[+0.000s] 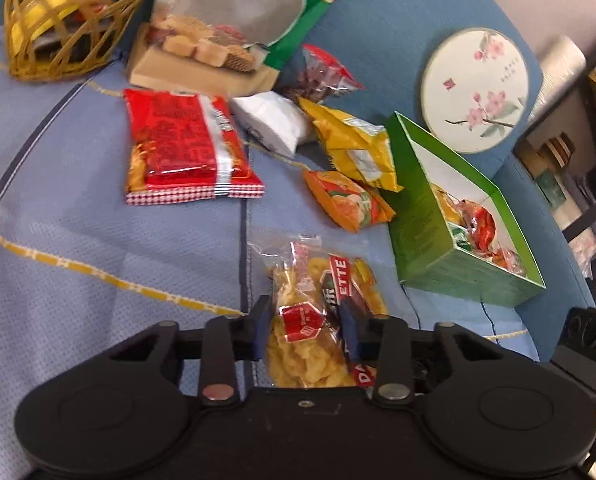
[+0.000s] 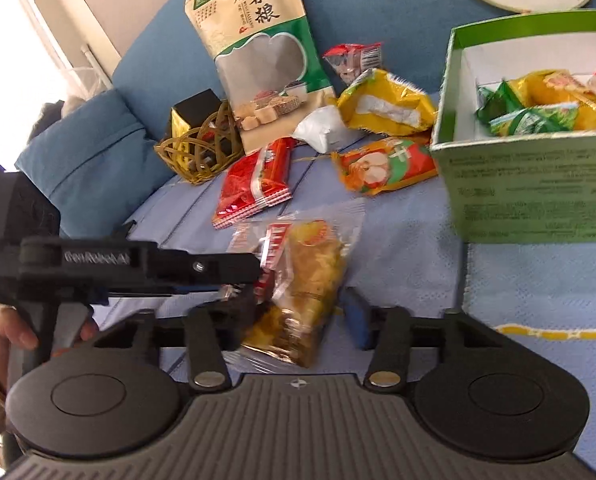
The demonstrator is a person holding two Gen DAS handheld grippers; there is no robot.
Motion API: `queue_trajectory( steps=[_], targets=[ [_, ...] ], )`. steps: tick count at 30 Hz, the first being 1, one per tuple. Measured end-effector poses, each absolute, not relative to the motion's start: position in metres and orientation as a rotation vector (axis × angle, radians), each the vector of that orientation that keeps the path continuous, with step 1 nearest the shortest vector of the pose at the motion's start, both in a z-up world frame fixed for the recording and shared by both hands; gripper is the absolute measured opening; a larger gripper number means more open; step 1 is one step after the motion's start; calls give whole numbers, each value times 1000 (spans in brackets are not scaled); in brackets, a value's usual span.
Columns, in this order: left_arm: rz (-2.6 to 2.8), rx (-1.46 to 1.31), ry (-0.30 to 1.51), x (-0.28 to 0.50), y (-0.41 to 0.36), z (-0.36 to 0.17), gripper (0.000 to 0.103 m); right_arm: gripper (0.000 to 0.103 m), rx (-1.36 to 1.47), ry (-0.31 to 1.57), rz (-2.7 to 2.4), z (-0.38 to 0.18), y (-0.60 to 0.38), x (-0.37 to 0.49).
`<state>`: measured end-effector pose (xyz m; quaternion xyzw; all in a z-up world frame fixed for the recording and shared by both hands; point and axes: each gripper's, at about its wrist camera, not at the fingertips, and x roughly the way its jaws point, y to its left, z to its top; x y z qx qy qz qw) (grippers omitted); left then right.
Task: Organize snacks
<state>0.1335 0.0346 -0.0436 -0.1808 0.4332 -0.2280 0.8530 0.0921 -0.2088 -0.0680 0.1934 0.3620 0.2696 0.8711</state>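
Observation:
My left gripper is shut on a clear bag of yellow chips with red labels; its fingers pinch the bag on both sides. In the right wrist view the same bag hangs between my right gripper's open jaws, with the left gripper coming in from the left and clamping it. A green box, white inside, holds several wrapped snacks and stands at the right; it also shows in the right wrist view. Loose packets lie on the blue cloth: red, orange, yellow, white.
A woven basket with a yellow-black item sits at the far left. A large green-beige pouch leans at the back. A round floral lid rests on the blue cushion. Shelving stands at the far right.

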Motion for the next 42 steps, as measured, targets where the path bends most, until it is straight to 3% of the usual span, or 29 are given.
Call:
queue_trajectory(
  steps=[2,5,18,34,35,36,37,38,39,42],
  targets=[
    [-483,-376,909,131,32,-37,24,60,384,752,569,-59,-212,89],
    [-518,-384,871,131,27,-19,23,57,369,681,568,-42,-222,81],
    [-719,-290,719,172,-86,35,23,56,359,375,265,-1,-300,77],
    [-784,-261,734,217,-163,21,27,56,414,349,50,-14,-349,97],
    [-769,-243,731,218,-164,18,33,57,390,349,30,-17,-347,99],
    [-743,-223,725,218,-165,15,60,63,343,355,-12,-20,-343,101],
    [-708,-204,722,218,-164,11,103,72,282,377,-56,-23,-338,104],
    [-662,-199,713,217,-160,8,103,95,222,412,-89,-27,-333,107],
    [-633,-204,700,215,-156,5,103,99,163,434,-119,-29,-328,109],
    [-630,-220,722,213,-141,1,103,98,92,403,-104,-24,-318,103]
  ],
)
